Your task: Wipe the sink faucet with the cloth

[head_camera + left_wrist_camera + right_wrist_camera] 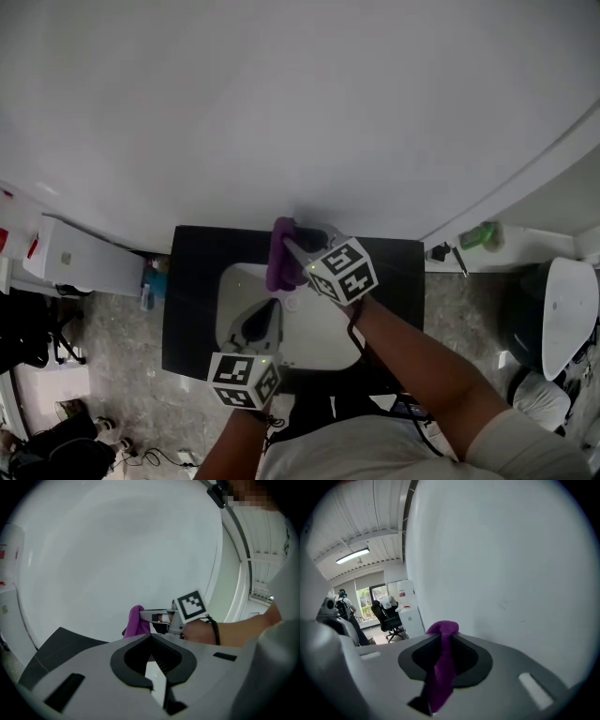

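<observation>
White wall (300,94) fills the upper half of the head view. Below it at 6 o'clock is a black countertop (192,300) with a white sink (314,339) set into it. A white cabinet (80,258) stands at 9 o'clock of the counter, and a dark bin with a white lid (562,319) sits well apart at 3 o'clock. The right gripper (292,251) is at the sink's back edge, at 12 o'clock of the basin, pointing toward 10 o'clock. Its jaws are clamped on the purple cloth (279,258), and the right gripper view shows the cloth (443,667) pinched between them, bunched above the tips and hanging below. In the head view the cloth drapes over the back rim of the sink. A dark shape just at 2 o'clock of it may be the faucet, but I can't tell. The left gripper (270,311) is over the basin at 6 o'clock of the cloth, apart from it and pointing toward 12 o'clock. Its jaws are closed tip to tip with nothing between them. Small stuff: a blue bottle (150,286) just beside the counter's 9 o'clock edge, and a green item (480,234) on the ledge at 3 o'clock. The right gripper view shows a black office chair (384,613) at 9 o'clock in the background.
</observation>
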The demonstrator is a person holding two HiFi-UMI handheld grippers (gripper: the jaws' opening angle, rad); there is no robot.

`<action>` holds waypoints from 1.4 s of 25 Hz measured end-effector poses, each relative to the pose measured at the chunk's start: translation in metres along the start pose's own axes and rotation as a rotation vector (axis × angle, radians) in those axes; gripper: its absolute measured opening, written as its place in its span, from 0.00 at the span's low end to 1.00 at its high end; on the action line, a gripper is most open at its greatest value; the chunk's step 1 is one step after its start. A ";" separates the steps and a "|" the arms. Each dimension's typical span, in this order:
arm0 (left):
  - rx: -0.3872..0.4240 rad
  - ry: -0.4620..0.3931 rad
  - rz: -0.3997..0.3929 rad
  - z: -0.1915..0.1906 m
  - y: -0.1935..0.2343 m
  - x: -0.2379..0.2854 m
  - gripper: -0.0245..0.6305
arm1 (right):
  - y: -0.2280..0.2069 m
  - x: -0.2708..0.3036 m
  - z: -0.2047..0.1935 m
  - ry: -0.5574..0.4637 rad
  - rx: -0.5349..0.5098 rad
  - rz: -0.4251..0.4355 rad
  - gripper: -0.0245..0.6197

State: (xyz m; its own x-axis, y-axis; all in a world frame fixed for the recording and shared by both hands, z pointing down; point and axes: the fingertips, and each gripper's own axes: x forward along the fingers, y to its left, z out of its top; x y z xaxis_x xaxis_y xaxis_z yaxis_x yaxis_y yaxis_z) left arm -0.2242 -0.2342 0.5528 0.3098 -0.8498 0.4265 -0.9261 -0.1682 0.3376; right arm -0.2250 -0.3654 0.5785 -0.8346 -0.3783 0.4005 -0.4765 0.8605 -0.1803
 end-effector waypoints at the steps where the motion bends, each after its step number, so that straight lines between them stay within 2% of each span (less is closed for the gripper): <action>1: -0.001 -0.001 -0.003 0.000 -0.002 0.001 0.05 | -0.007 0.008 -0.001 0.020 -0.001 -0.002 0.14; 3: -0.007 -0.016 -0.009 0.001 -0.005 0.000 0.05 | 0.000 0.015 -0.015 0.054 0.014 0.033 0.14; 5: -0.015 -0.040 -0.013 0.005 -0.004 -0.002 0.05 | 0.026 0.006 -0.037 0.066 0.053 0.089 0.14; 8: -0.021 -0.053 -0.005 0.007 0.004 -0.005 0.05 | 0.072 -0.015 -0.094 0.150 0.074 0.167 0.14; 10: -0.021 -0.055 -0.004 0.007 0.006 -0.007 0.05 | 0.079 -0.023 -0.118 0.166 0.076 0.157 0.14; 13: -0.021 -0.049 -0.010 0.003 0.002 -0.008 0.05 | 0.042 -0.016 -0.099 0.111 0.102 0.056 0.14; 16: -0.021 -0.041 -0.005 0.002 -0.006 -0.010 0.05 | 0.010 0.008 -0.087 0.141 0.076 0.001 0.14; 19: -0.016 -0.040 -0.010 0.002 -0.011 -0.012 0.05 | 0.014 0.016 -0.094 0.165 0.032 0.015 0.14; 21: -0.017 -0.043 -0.017 -0.002 -0.009 -0.012 0.05 | 0.028 0.006 -0.105 0.164 0.040 0.034 0.14; 25: -0.025 -0.049 -0.017 -0.003 -0.006 -0.014 0.05 | 0.076 -0.022 -0.133 0.215 0.034 0.134 0.14; 27: -0.022 -0.052 -0.020 0.000 -0.007 -0.014 0.05 | 0.084 -0.031 -0.130 0.205 0.010 0.148 0.14; 30: -0.013 -0.054 -0.024 0.008 -0.009 -0.014 0.05 | 0.053 -0.021 -0.096 0.155 -0.022 0.076 0.14; 32: -0.012 -0.050 -0.022 0.012 -0.011 -0.014 0.05 | 0.023 -0.001 -0.087 0.169 -0.025 0.025 0.14; 35: -0.014 -0.045 -0.021 0.012 -0.015 -0.013 0.05 | 0.014 0.016 -0.097 0.211 -0.026 0.038 0.14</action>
State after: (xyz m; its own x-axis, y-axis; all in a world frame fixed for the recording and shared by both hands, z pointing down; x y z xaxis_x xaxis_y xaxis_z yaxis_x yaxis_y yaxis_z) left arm -0.2169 -0.2262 0.5321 0.3191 -0.8677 0.3810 -0.9163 -0.1800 0.3577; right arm -0.2178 -0.3261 0.6695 -0.7743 -0.2674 0.5735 -0.4360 0.8823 -0.1772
